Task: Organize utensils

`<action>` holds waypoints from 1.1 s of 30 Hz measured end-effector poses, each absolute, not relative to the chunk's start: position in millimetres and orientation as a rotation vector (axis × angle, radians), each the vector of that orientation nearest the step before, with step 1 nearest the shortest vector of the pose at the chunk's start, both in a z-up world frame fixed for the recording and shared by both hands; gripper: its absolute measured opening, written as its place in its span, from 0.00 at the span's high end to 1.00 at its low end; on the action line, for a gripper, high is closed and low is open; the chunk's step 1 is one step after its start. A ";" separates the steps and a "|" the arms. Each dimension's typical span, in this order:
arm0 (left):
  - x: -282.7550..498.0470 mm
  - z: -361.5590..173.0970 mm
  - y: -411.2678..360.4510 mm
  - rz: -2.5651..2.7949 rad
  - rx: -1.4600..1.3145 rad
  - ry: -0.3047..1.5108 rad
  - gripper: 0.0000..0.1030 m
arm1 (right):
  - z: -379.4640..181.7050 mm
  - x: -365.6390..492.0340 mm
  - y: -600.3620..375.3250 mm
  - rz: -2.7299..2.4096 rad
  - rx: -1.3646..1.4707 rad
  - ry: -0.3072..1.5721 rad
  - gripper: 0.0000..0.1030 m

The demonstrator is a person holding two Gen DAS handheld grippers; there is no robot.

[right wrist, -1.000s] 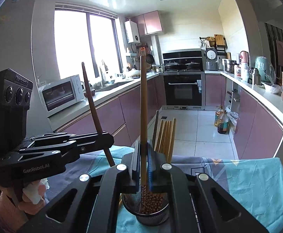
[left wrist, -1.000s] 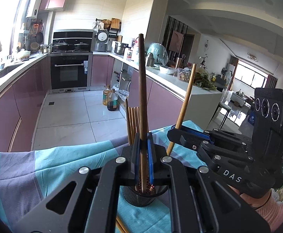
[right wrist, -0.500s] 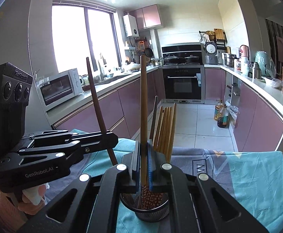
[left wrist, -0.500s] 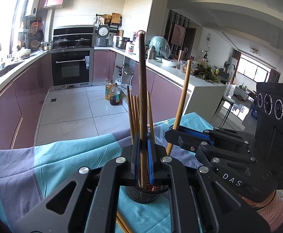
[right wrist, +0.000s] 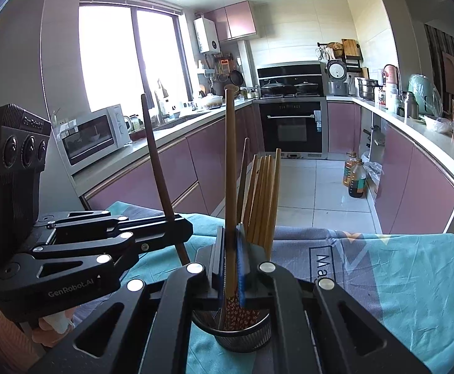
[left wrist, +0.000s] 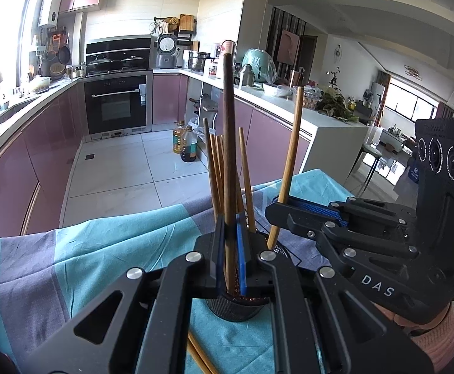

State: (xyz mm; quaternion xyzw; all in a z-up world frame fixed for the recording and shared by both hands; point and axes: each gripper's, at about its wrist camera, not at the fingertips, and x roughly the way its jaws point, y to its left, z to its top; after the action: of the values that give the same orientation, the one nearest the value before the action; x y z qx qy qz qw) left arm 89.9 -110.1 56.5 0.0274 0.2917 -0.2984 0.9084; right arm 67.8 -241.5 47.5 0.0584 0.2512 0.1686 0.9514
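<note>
1. Purple kitchen cabinets and a tiled floor are seen behind a table draped with a teal and grey cloth [left wrist: 80, 249] in the left wrist view. The left gripper [left wrist: 230, 249] is closed tight on a dark chopstick [left wrist: 228, 118], which is held upright, its lower end inside the mesh holder [left wrist: 236, 307].
2. In the same view the bundle of chopsticks [left wrist: 216, 168] already in the holder is seen just behind the pads. A second ago only their tips rose above the gripper; now far more of their length shows, so the gripper is judged to have been lowered toward the holder.
3. To the right, the right gripper [left wrist: 278, 210] is seen clamped on a light chopstick [left wrist: 290, 152], whose lower tip reaches the holder's rim. More chopsticks [left wrist: 200, 358] are seen lying on the cloth at the bottom edge.
4. A bright window and a microwave [right wrist: 94, 135] on the counter are shown in the right wrist view. The light chopstick is pinched between closed pads directly over the holder, with its patterned lower end down inside.
5. At the left of this view the other gripper is seen shut on the dark chopstick, tilted toward the holder.
6. Both sticks are judged close to seated; release is what remains for them, and the loose ones on the cloth are still to be collected.
</note>
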 end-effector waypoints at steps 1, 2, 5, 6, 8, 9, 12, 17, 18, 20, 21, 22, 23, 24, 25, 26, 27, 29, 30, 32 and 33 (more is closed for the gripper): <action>90.4 55.9 -110.9 -0.616 0.059 0.605 0.93 | 46.8 68.1 -241.5 0.344 0.119 0.513 0.94; 91.8 55.5 -109.9 -0.614 0.062 0.606 0.93 | 45.7 67.8 -241.0 0.344 0.118 0.515 0.94; 94.2 53.7 -111.7 -0.611 0.070 0.617 0.93 | 42.7 69.1 -239.9 0.345 0.115 0.524 0.94; 94.2 52.5 -111.5 -0.609 0.072 0.618 0.93 | 41.3 69.9 -239.7 0.345 0.116 0.528 0.94; 95.9 51.8 -114.3 -0.611 0.074 0.625 0.93 | 38.6 71.3 -239.7 0.345 0.117 0.535 0.94; 96.9 51.5 -114.8 -0.609 0.076 0.628 0.93 | 37.6 71.9 -239.8 0.345 0.118 0.537 0.94; 99.2 49.1 -117.2 -0.608 0.082 0.636 0.93 | 35.1 73.3 -239.0 0.345 0.118 0.546 0.94; 104.2 45.4 -118.1 -0.605 0.084 0.651 0.93 | 30.9 76.6 -238.8 0.344 0.117 0.559 0.94; 105.4 44.9 -118.7 -0.603 0.086 0.653 0.93 | 30.8 76.6 -238.7 0.344 0.118 0.559 0.94; 108.5 43.3 -119.2 -0.602 0.090 0.659 0.93 | 30.6 76.7 -238.1 0.345 0.120 0.560 0.94; 109.6 42.7 -120.1 -0.601 0.092 0.661 0.93 | 30.0 77.3 -237.8 0.344 0.119 0.560 0.94; 110.2 41.6 -121.5 -0.599 0.094 0.663 0.93 | 29.8 78.0 -238.2 0.343 0.119 0.560 0.94; 111.3 40.5 -121.1 -0.600 0.094 0.665 0.93 | 30.1 78.3 -238.2 0.343 0.121 0.561 0.94; 111.8 39.9 -120.7 -0.599 0.095 0.664 0.93 | 29.7 79.4 -238.5 0.343 0.123 0.563 0.94; 112.5 39.5 -120.6 -0.598 0.095 0.664 0.93 | 29.9 80.2 -239.0 0.341 0.123 0.564 0.94; 113.2 38.4 -121.4 -0.599 0.095 0.666 0.93 | 29.4 81.6 -239.5 0.340 0.126 0.566 0.94; 113.8 37.6 -121.6 -0.599 0.096 0.666 0.93 | 29.1 82.8 -239.7 0.341 0.127 0.568 0.94; 115.6 35.9 -122.6 -0.595 0.100 0.666 0.93 | 28.6 84.6 -240.2 0.339 0.130 0.572 0.94; 116.7 35.3 -123.3 -0.595 0.100 0.668 0.93 | 28.3 85.4 -240.6 0.340 0.132 0.574 0.94; 120.2 34.5 -124.9 -0.593 0.097 0.672 0.93 | 27.4 88.0 -240.7 0.338 0.135 0.578 0.94; 118.1 32.4 -124.1 -0.592 0.097 0.672 0.93 | 26.9 89.5 -241.1 0.339 0.140 0.581 0.94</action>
State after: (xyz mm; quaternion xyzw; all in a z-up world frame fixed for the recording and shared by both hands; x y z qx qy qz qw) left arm 118.1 -124.1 32.4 0.0469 0.3246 -0.2863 0.9002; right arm 89.5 -241.1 26.9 0.0686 0.2849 0.1661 0.9416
